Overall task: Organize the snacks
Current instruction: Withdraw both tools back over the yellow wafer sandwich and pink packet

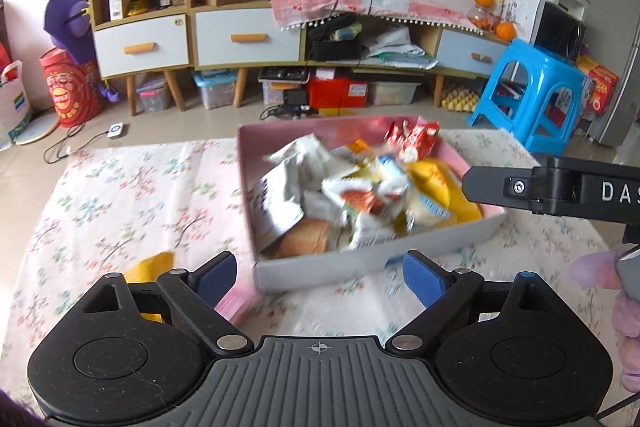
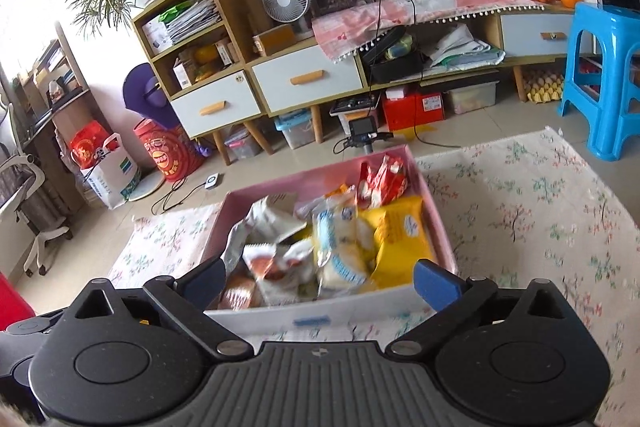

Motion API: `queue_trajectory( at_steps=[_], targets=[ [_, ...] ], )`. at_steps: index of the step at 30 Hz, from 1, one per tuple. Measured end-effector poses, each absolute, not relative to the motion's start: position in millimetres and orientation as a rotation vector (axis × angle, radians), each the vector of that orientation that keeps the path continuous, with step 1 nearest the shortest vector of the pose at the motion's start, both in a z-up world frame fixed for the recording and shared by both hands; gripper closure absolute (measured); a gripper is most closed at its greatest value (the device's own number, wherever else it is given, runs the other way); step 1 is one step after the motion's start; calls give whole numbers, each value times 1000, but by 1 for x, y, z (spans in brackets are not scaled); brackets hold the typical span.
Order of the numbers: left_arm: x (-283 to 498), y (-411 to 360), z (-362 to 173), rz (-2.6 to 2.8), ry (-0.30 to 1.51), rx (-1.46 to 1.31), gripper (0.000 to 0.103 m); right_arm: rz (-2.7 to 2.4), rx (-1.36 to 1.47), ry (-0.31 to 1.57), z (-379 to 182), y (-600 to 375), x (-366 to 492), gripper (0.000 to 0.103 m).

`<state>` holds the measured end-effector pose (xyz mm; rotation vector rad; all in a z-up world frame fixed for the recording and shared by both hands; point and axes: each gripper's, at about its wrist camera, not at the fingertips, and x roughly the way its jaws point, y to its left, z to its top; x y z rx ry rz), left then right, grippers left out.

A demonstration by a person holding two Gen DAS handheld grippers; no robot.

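A pink-lined white box (image 1: 376, 251) sits on the floral cloth, full of several snack packets: white ones (image 1: 296, 183), yellow ones (image 1: 444, 187) and a red one (image 1: 416, 141). My left gripper (image 1: 320, 277) is open and empty, just in front of the box's near wall. A yellow packet (image 1: 150, 267) and a pink one (image 1: 236, 301) lie by its left finger. My right gripper (image 2: 320, 281) is open and empty over the near end of the same box (image 2: 320, 311); its body shows in the left wrist view (image 1: 560, 189) at the box's right side.
The floral cloth (image 1: 132, 203) covers the table. Beyond it stand a wooden cabinet with drawers (image 1: 240, 39), storage bins on the floor, a blue plastic stool (image 1: 536, 87), a red bucket (image 1: 68, 95) and floor cables (image 1: 76, 143).
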<state>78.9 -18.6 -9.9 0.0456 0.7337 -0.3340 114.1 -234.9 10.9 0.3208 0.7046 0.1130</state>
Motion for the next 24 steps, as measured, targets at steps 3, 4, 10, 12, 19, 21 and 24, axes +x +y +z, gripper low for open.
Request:
queue_trajectory(
  at_steps=[3, 4, 10, 12, 19, 21, 24],
  targets=[
    [68, -11, -12, -336, 724, 65, 7, 127, 298, 715, 7, -228, 104, 10],
    [64, -8, -13, -341, 715, 75, 6, 130, 291, 715, 6, -226, 102, 9],
    [48, 5, -22, -354, 710, 125, 5, 158, 234, 735, -9, -212, 93, 9],
    [45, 11, -25, -353, 716, 122, 4, 176, 212, 737, -11, -208, 92, 9],
    [38, 33, -31, -332, 721, 109, 4, 211, 130, 721, -18, -192, 77, 9],
    [35, 39, -33, -318, 713, 122, 3, 226, 120, 724, -19, -188, 75, 9],
    [33, 49, -35, -303, 708, 122, 3, 239, 105, 724, -20, -180, 71, 9]
  ],
)
